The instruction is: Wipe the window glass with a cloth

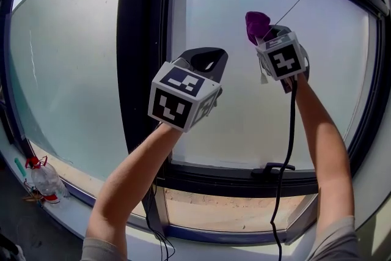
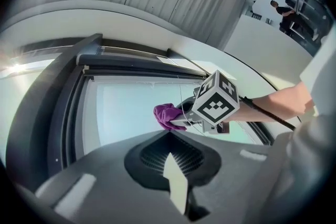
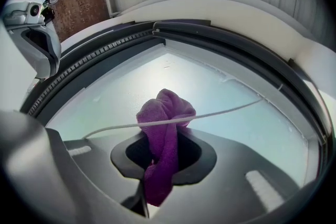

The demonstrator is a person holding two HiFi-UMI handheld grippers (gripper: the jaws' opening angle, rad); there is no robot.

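Purple cloth (image 3: 164, 149) lengthwise in right gripper (image 1: 267, 33)

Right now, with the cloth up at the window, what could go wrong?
The thin cord crosses right in front of the purple cloth in the right gripper, so a stroke could snag it. The cloth is bunched, so little of it may meet the glass.

No readable text, brand or number anywhere; bottle (image 1: 46, 179) label too small to read
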